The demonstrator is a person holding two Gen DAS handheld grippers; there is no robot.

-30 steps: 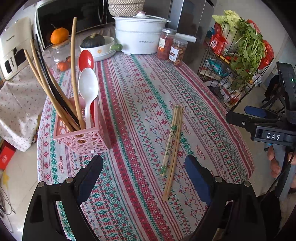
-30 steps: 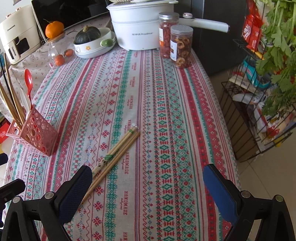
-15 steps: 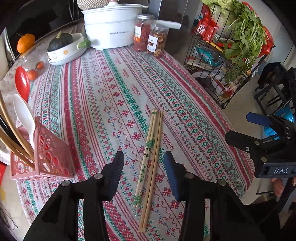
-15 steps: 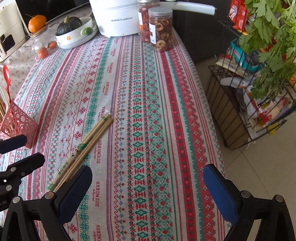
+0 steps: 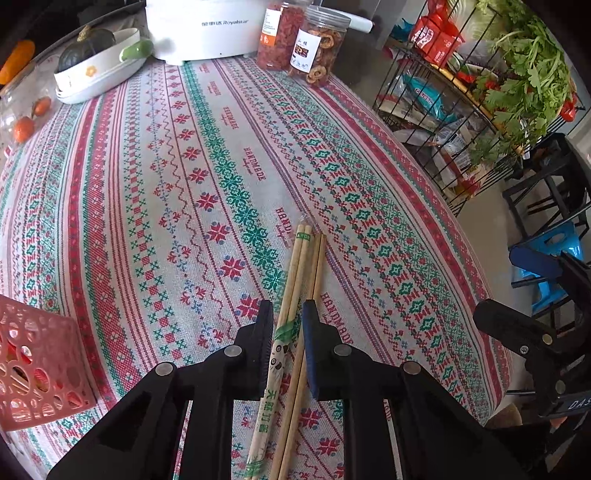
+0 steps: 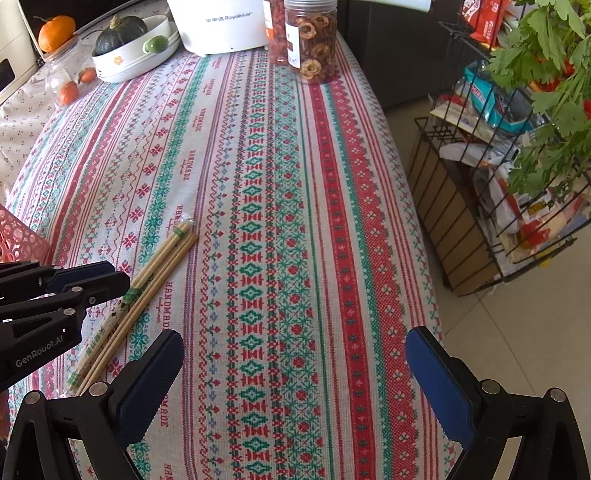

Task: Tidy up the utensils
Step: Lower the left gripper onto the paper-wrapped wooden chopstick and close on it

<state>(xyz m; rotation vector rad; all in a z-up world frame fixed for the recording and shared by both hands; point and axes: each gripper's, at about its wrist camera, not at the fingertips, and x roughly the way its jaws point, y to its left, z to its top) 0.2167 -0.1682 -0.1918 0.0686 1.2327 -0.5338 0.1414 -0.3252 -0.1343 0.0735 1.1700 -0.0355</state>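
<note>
Wooden chopsticks [image 5: 300, 291], one pair in a clear wrapper with green print, lie together on the patterned tablecloth [image 5: 177, 177]. My left gripper [image 5: 289, 332] has its jaws closed in around their middle, and the pads press the bundle from both sides. The chopsticks [image 6: 162, 266] and the left gripper [image 6: 110, 280] also show at the left of the right wrist view. My right gripper [image 6: 295, 373] is wide open and empty, to the right of the chopsticks above the cloth. A pink perforated utensil basket [image 5: 33, 373] stands at the left edge of the table.
At the back stand a white cooker [image 5: 201, 27], two snack jars [image 5: 319, 48] and a white dish with a dark squash [image 5: 98, 62]. A black wire rack with greens and packets [image 5: 476, 110] stands off the table's right edge. A blue stool [image 5: 546, 266] is on the floor.
My left gripper has moved right and down onto the chopsticks and its jaws have narrowed from wide open to closed around them. The right gripper has shifted slightly and stays open.
</note>
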